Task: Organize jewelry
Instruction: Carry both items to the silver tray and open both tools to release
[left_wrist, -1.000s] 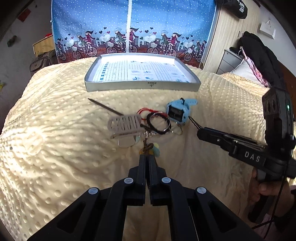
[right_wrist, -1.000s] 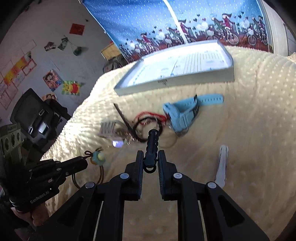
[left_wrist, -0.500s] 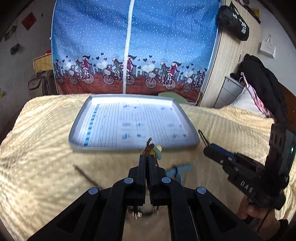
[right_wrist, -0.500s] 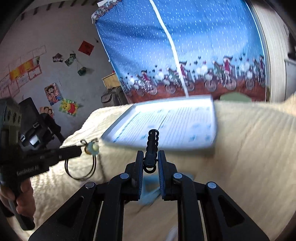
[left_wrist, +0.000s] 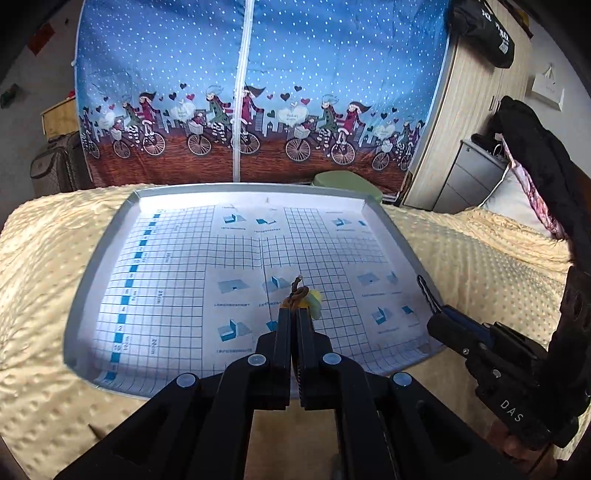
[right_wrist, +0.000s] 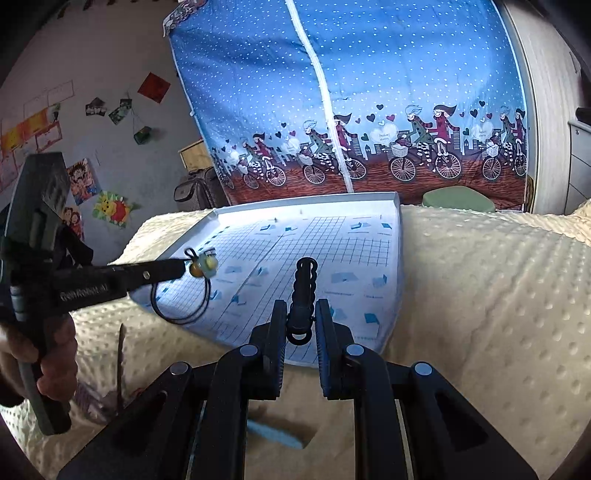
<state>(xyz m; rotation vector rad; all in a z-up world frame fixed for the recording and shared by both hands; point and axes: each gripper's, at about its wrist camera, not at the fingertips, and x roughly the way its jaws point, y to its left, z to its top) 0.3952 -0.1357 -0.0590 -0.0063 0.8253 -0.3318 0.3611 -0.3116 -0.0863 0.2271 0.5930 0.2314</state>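
Observation:
My left gripper (left_wrist: 293, 313) is shut on a thin dark cord loop with a yellow and orange bead charm (left_wrist: 312, 298), held above the near part of the grey tray (left_wrist: 83, 284) lined with grid paper. In the right wrist view that left gripper (right_wrist: 177, 268) holds the charm (right_wrist: 203, 264) over the tray's left rim, with the cord loop (right_wrist: 181, 301) hanging below it. My right gripper (right_wrist: 300, 308) is shut on a black beaded band (right_wrist: 303, 284) that stands up between the fingers, above the near right part of the tray (right_wrist: 393, 258). Nothing lies on the tray's floor.
The tray rests on a cream dotted bedspread (right_wrist: 480, 295). A brown stick (right_wrist: 120, 363) and a blue strap (right_wrist: 275, 437) lie on it, near and below my right gripper. A blue curtain (left_wrist: 258, 92) hangs behind the bed, with a green stool (left_wrist: 343, 182) at its foot.
Both grippers have lifted their pieces from the jewelry pile and carried them forward over the tray. The pile has dropped out of the left wrist view.

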